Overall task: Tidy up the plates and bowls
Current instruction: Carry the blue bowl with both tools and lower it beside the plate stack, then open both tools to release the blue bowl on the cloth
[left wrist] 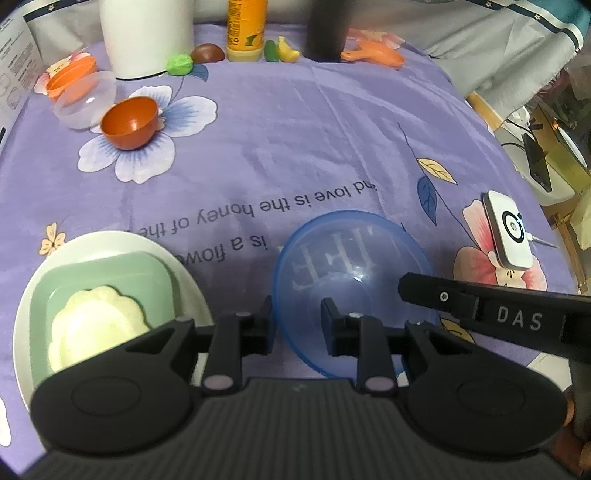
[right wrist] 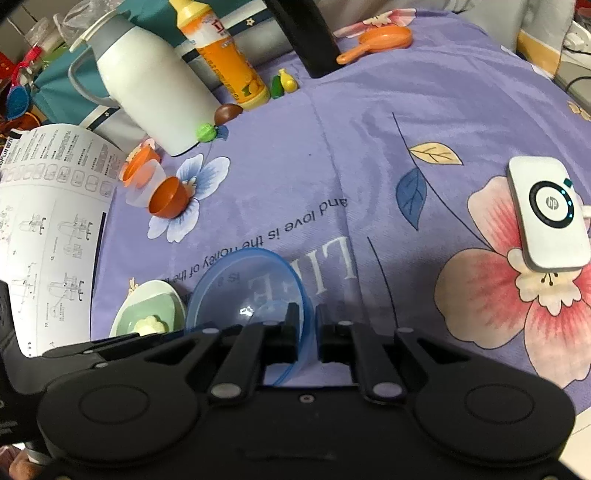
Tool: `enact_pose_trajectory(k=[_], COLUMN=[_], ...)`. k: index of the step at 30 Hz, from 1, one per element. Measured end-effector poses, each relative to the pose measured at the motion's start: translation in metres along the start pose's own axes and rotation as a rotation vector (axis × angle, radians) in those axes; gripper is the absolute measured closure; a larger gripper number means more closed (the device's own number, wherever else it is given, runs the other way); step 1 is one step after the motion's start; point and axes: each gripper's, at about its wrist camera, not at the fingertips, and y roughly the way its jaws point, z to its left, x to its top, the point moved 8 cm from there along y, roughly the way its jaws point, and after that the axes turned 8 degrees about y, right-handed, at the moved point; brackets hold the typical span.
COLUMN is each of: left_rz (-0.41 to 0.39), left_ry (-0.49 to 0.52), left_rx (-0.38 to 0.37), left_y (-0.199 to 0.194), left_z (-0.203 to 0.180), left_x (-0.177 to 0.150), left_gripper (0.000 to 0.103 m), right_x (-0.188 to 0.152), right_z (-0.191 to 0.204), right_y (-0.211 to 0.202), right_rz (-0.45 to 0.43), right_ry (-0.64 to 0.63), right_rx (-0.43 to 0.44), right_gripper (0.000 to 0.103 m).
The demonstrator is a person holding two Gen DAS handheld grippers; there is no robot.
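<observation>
A clear blue bowl (left wrist: 354,266) hangs low over the purple flowered cloth, held from both sides. My left gripper (left wrist: 297,325) is shut on its left wall, one finger outside and one inside. My right gripper (right wrist: 308,332) is shut on the opposite rim of the blue bowl (right wrist: 236,288), and one of its fingers (left wrist: 443,295) shows in the left wrist view. Just left of the bowl lies a white plate (left wrist: 188,269) carrying a green square dish (left wrist: 155,273) and a cream flower-shaped dish (left wrist: 99,325). At the far left lie a brown-orange bowl (left wrist: 129,123), a clear bowl (left wrist: 85,99) and an orange bowl (left wrist: 70,75).
Along the back stand a white jug (left wrist: 147,37), an orange bottle (left wrist: 245,29), small toy fruits (left wrist: 282,50), a dark post (left wrist: 327,33) and an orange toy pan (left wrist: 373,53). A white charger (left wrist: 511,232) lies near the right edge. A printed sheet (right wrist: 48,229) overhangs the left side.
</observation>
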Motion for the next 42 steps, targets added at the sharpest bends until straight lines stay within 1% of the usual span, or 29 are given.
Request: enact_pose_trajectory(k=[11, 14, 15, 16, 17, 18, 19, 20, 21, 22, 24, 29, 36, 42], left_rz=[0.008, 0.013, 0.012, 0.010, 0.008, 0.000, -0.015, -0.037, -0.051, -0.060, -0.076, -0.112, -0.117, -0.142], left_ry=[0.013, 0.012, 0.014, 0.019, 0.025, 0.030, 0.035, 0.041, 0.044, 0.048, 0.054, 0.070, 0.082, 0.061], left_rx=[-0.008, -0.009, -0.007, -0.002, 0.011, 0.031, 0.050, 0.060, 0.070, 0.077, 0.089, 0.103, 0.080, 0.064], left_y=[0.007, 0.009, 0.009, 0.009, 0.009, 0.008, 0.006, 0.003, 0.000, -0.002, -0.006, -0.018, -0.023, -0.030], left_z=[-0.003, -0.002, -0.002, -0.002, -0.002, -0.002, -0.001, 0.000, 0.000, 0.000, 0.001, 0.002, -0.003, 0.002], left_x=[-0.001, -0.003, -0.003, -0.003, -0.003, -0.002, 0.000, 0.001, 0.003, 0.004, 0.007, 0.012, 0.011, 0.010], left_gripper=[0.079, 0.077, 0.072, 0.060, 0.050, 0.027, 0.013, 0.010, 0.007, 0.005, 0.002, 0.000, 0.000, 0.000], right_x=[0.000, -0.001, -0.001, -0.001, -0.002, -0.001, 0.000, 0.001, 0.003, 0.006, 0.009, 0.011, 0.012, 0.013], right_z=[-0.007, -0.007, -0.006, -0.006, -0.005, -0.004, -0.004, -0.004, -0.005, -0.006, -0.006, -0.008, -0.009, -0.011], right_y=[0.003, 0.005, 0.005, 0.005, 0.005, 0.005, 0.003, 0.002, 0.000, -0.001, -0.006, -0.009, -0.015, -0.018], right_rz=[0.001, 0.005, 0.006, 0.006, 0.002, -0.004, -0.017, -0.028, -0.041, -0.056, -0.083, -0.097, -0.109, -0.116], right_ry=[0.005, 0.003, 0.000, -0.003, -0.011, -0.019, -0.026, -0.028, -0.025, -0.022, -0.029, -0.025, -0.007, 0.020], right_rx=[-0.017, -0.019, -0.019, -0.021, -0.026, -0.032, -0.043, -0.055, -0.065, -0.067, -0.072, -0.080, -0.091, -0.106], right_gripper=[0.092, 0.092, 0.092, 0.091, 0.090, 0.086, 0.074, 0.061, 0.028, 0.004, 0.002, 0.000, 0.000, 0.000])
